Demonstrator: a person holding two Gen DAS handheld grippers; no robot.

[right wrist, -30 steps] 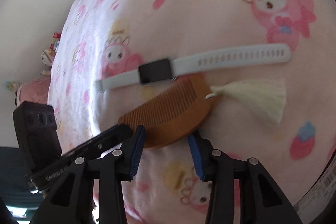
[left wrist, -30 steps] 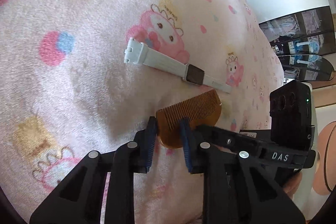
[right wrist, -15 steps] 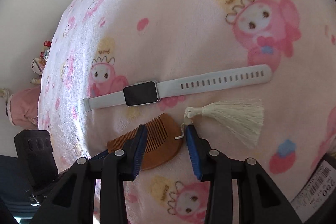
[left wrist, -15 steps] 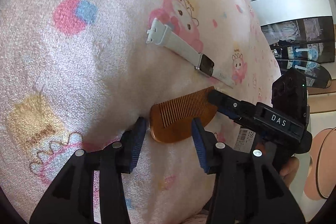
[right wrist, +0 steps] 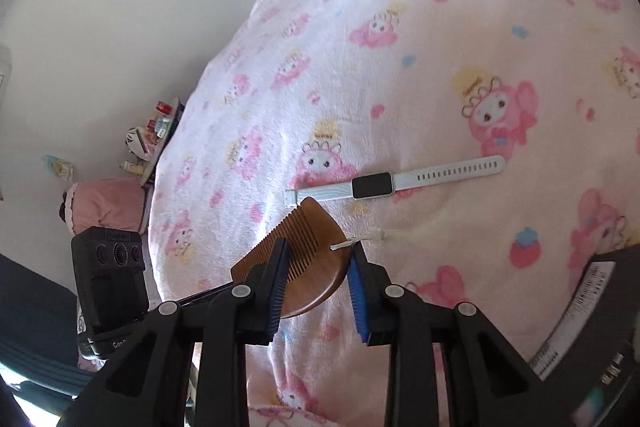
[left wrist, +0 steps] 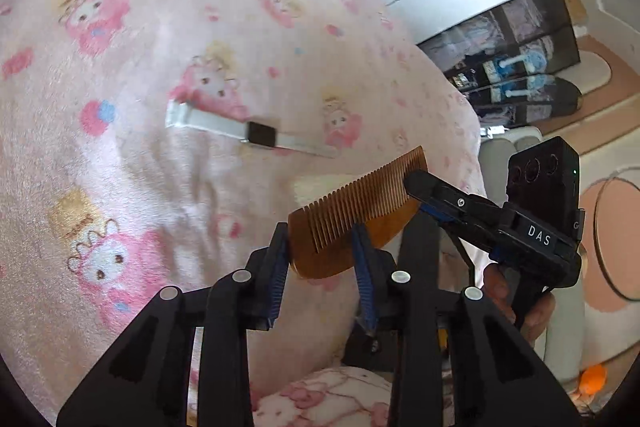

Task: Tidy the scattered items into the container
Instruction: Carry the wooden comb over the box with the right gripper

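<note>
Spanning the space between both sets of jaws, a brown wooden comb with fine teeth and a rounded back is held off the pink blanket. The left gripper has its blue-padded jaws clamped on the comb's near end, and the right gripper has its jaws closed on the other end, beside a small metal ring from which a cream tassel trails, blurred, onto the blanket. Just beyond the comb lies a white-strapped watch with a dark rectangular face, flat and stretched out on the cartoon-print fabric. Around it the blanket spreads wide and bare. From the left wrist, its edge drops off close to the right, with a dark cabinet and floor beyond. From the right wrist, the far edge meets a pale wall.
</note>
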